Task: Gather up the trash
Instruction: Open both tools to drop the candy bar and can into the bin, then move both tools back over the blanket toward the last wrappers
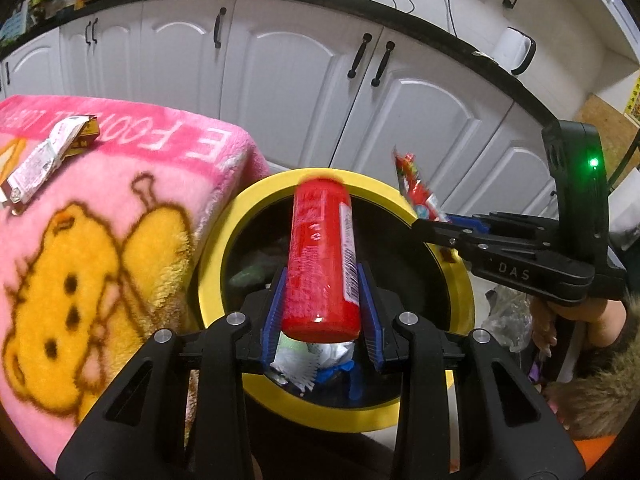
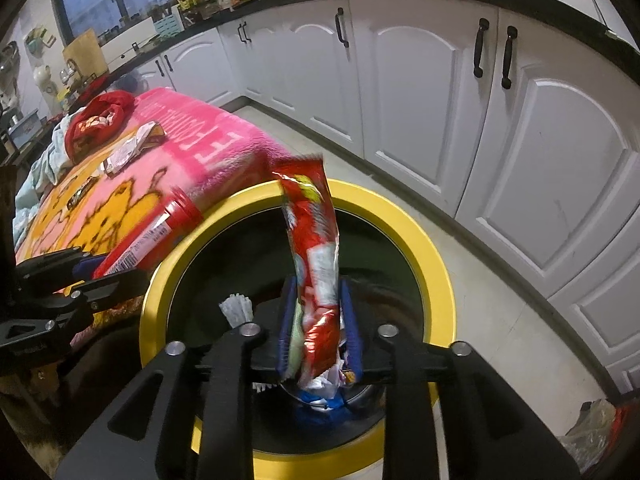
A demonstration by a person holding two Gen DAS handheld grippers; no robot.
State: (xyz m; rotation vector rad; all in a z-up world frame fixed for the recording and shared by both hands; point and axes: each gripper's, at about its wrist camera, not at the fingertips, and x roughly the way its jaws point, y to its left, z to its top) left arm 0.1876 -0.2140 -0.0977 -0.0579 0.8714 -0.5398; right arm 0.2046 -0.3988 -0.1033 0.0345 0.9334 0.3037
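Note:
My left gripper (image 1: 322,300) is shut on a red can (image 1: 322,256) and holds it over the open mouth of the yellow-rimmed trash bin (image 1: 212,264). My right gripper (image 2: 318,320) is shut on a red snack wrapper (image 2: 314,240) and holds it over the same bin (image 2: 436,280). The right gripper (image 1: 436,228) shows in the left wrist view with the wrapper (image 1: 414,186) at the bin's right rim. The red can (image 2: 154,236) shows at the left in the right wrist view. Crumpled white and blue trash (image 1: 312,360) lies inside the bin.
A pink blanket with yellow bears (image 1: 100,240) covers the surface left of the bin; wrappers (image 1: 48,156) lie on it. A red bag (image 2: 96,120) and wrappers (image 2: 132,148) lie further along it. White cabinets (image 2: 420,92) stand behind.

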